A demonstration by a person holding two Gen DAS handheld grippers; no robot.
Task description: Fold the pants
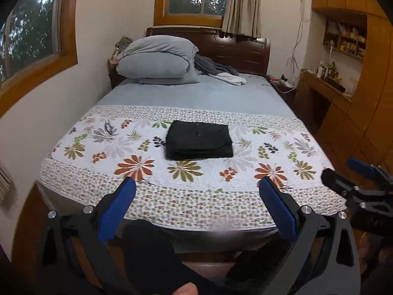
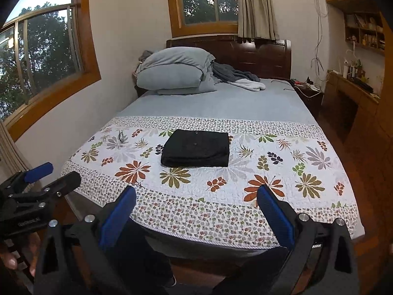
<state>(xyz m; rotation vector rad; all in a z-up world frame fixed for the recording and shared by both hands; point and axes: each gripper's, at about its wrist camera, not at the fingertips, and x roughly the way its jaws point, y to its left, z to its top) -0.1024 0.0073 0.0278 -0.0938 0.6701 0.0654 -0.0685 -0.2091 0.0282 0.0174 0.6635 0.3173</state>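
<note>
The black pants [image 1: 199,140] lie folded into a neat rectangle on the floral quilt [image 1: 122,152] in the middle of the bed; they also show in the right wrist view [image 2: 196,148]. My left gripper [image 1: 197,184] is open and empty, held back above the foot of the bed, well short of the pants. My right gripper [image 2: 196,194] is open and empty too, at about the same distance. The right gripper shows at the right edge of the left wrist view [image 1: 353,172], and the left gripper at the left edge of the right wrist view [image 2: 49,174].
Stacked grey pillows [image 1: 157,61] and crumpled clothes [image 1: 221,72] lie at the headboard end. A small pair of glasses [image 2: 120,136] lies on the quilt left of the pants. A wall runs along the left, a wooden desk [image 1: 326,91] and shelves along the right.
</note>
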